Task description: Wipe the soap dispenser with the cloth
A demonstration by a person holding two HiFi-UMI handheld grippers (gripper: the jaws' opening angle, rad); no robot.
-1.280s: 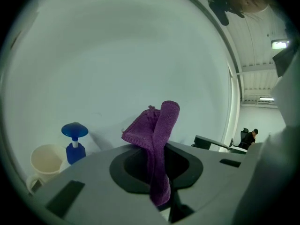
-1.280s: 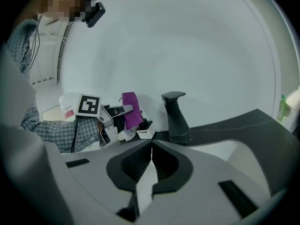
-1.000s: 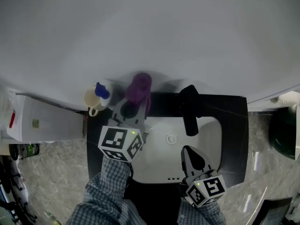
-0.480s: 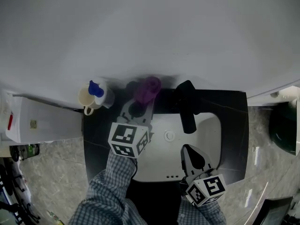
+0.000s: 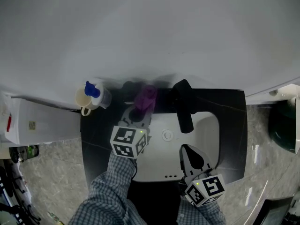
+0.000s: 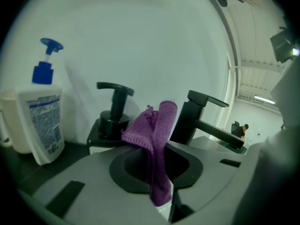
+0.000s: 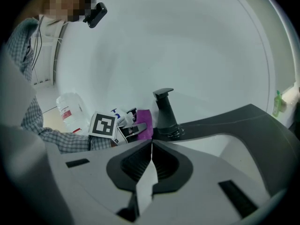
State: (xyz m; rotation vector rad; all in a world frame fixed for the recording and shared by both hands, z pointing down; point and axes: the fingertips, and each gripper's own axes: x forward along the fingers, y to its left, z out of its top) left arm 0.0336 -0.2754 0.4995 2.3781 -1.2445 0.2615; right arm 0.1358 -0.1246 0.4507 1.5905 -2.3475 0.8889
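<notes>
My left gripper (image 5: 139, 112) is shut on a purple cloth (image 5: 145, 99), which sticks up from between its jaws (image 6: 157, 125). Just beyond the cloth, slightly to the left, stands the black pump soap dispenser (image 6: 112, 112) against the wall (image 5: 129, 86). Whether the cloth touches it I cannot tell. The black faucet (image 5: 184, 108) stands to the cloth's right (image 6: 201, 118). My right gripper (image 5: 187, 151) is shut on nothing and hangs over the near right part of the white sink basin (image 5: 157, 165). Its jaws meet in the right gripper view (image 7: 151, 146).
A white bottle with a blue pump (image 5: 93, 92) and a cream cup (image 5: 83, 100) stand left of the dispenser on the dark counter (image 5: 96, 135). A white box (image 5: 42, 120) sits further left. A dark green bin (image 5: 286, 125) is at the right.
My left gripper has carried the purple cloth to the right, from near the white bottle toward the faucet, and then a little nearer. The right gripper has stayed put.
</notes>
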